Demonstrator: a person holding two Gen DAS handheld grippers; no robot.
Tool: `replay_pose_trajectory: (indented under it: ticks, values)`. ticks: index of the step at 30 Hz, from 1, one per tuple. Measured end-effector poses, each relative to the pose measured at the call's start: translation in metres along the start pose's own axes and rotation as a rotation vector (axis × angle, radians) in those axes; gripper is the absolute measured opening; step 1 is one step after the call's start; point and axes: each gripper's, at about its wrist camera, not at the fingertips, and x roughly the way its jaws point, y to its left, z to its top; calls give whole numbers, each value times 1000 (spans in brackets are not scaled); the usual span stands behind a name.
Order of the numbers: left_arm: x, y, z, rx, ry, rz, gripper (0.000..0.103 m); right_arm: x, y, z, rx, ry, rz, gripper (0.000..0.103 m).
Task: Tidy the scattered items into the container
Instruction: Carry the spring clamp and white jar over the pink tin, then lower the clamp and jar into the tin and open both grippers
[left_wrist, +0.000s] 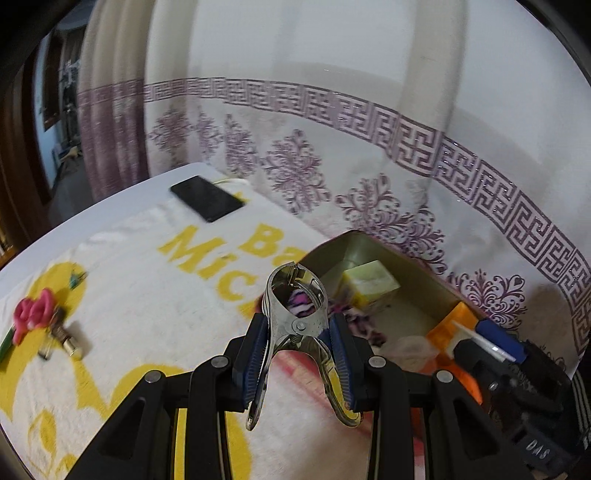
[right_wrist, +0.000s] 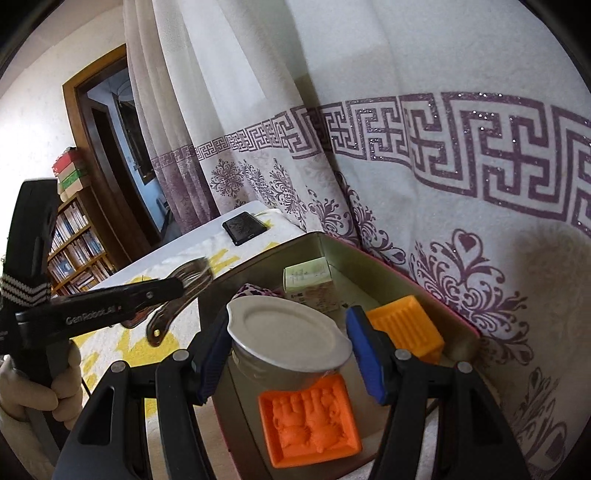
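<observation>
My left gripper (left_wrist: 297, 328) is shut on a metal spring clamp (left_wrist: 295, 295) and holds it above the near left edge of the open tin box (left_wrist: 417, 266). My right gripper (right_wrist: 288, 332) holds a small white-lidded plastic cup (right_wrist: 288, 339) between its blue pads, over the box (right_wrist: 406, 269). The box holds a pale green carton (left_wrist: 369, 282), a purple patterned cloth (left_wrist: 354, 317), an orange ridged block (right_wrist: 406, 328) and an orange moulded tile (right_wrist: 310, 421). A pink rose clip (left_wrist: 31, 315) and a small brass piece (left_wrist: 68, 338) lie on the towel at the left.
A black phone (left_wrist: 207, 197) lies at the table's far corner. A white and yellow towel (left_wrist: 147, 288) covers the table. A purple-patterned curtain (right_wrist: 443, 147) hangs right behind the box. A bookshelf (right_wrist: 77, 243) and a doorway are off to the left.
</observation>
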Motion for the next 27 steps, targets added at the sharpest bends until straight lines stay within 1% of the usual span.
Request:
replay_pose_trajectory:
  ticks: [7, 11, 12, 13, 14, 19, 25, 27]
  values:
    - [24, -13, 9, 22, 27, -38, 36, 4, -4, 2, 6, 0, -21, 65]
    - [32, -15, 8, 27, 36, -75, 37, 7, -4, 2, 4, 3, -32, 65]
    - [33, -15, 8, 24, 40, -78, 44, 8, -4, 2, 4, 6, -33, 65]
    - [33, -13, 8, 20, 42, -78, 48, 9, -4, 2, 4, 8, -34, 65]
    - [32, -12, 7, 15, 38, -76, 50, 9, -4, 2, 5, 9, -35, 65]
    - [22, 0, 7, -19, 22, -79, 50, 12, -3, 5, 7, 11, -39, 65]
    - [10, 9, 3, -25, 12, -60, 51, 17, 1, 17, 3, 5, -63, 66]
    - [6, 14, 1, -29, 7, -52, 62, 22, 2, 20, 0, 15, -75, 66]
